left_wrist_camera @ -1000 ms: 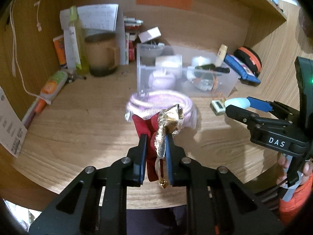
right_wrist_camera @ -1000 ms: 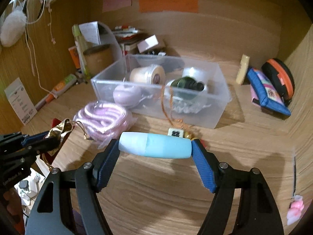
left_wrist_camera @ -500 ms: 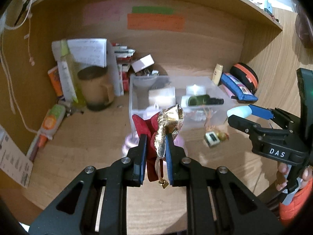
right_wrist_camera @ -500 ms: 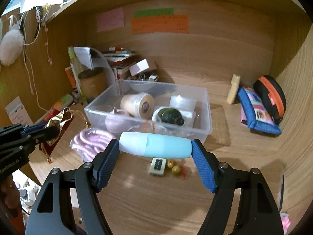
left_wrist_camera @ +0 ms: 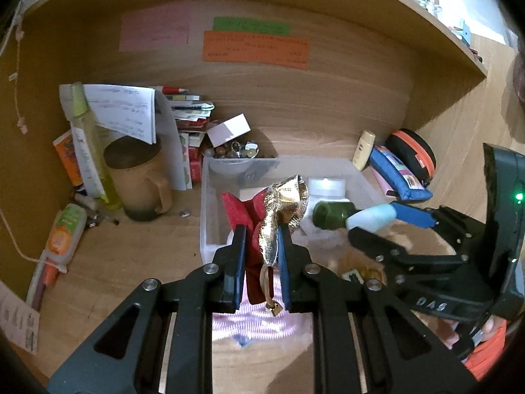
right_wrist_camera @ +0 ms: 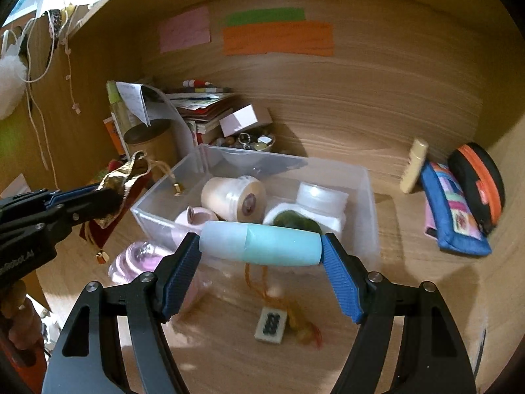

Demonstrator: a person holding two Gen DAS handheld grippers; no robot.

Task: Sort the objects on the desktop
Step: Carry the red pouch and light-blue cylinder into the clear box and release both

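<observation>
- Jaws of the left gripper (left_wrist_camera: pixel 262 249) are clamped on a red and gold drawstring pouch (left_wrist_camera: pixel 279 210), whose gold mouth stands up above the tips and whose cord with a small gold bead hangs below.
- Jaws of the right gripper (right_wrist_camera: pixel 261 264) are clamped end to end on a pale blue capsule-shaped tube (right_wrist_camera: pixel 261 244), held crosswise in the air in front of the clear plastic bin (right_wrist_camera: pixel 369 216).
- In the left wrist view the pouch lines up with the bin's near left part; whether it is over the bin or short of it cannot be told.
- Inside the bin lie a cream tape roll (right_wrist_camera: pixel 234 198), a white jar (right_wrist_camera: pixel 320 200) and a dark green bottle (left_wrist_camera: pixel 331 215).
- On the wooden surface (right_wrist_camera: pixel 410 256) in front of the bin lie a coiled pink cable (right_wrist_camera: pixel 134 261) and a mahjong-tile charm (right_wrist_camera: pixel 270 325) on an orange cord.
- A brown mug (left_wrist_camera: pixel 141 182) stands left of the bin; a blue pencil case (right_wrist_camera: pixel 452 210) lies to its right.
</observation>
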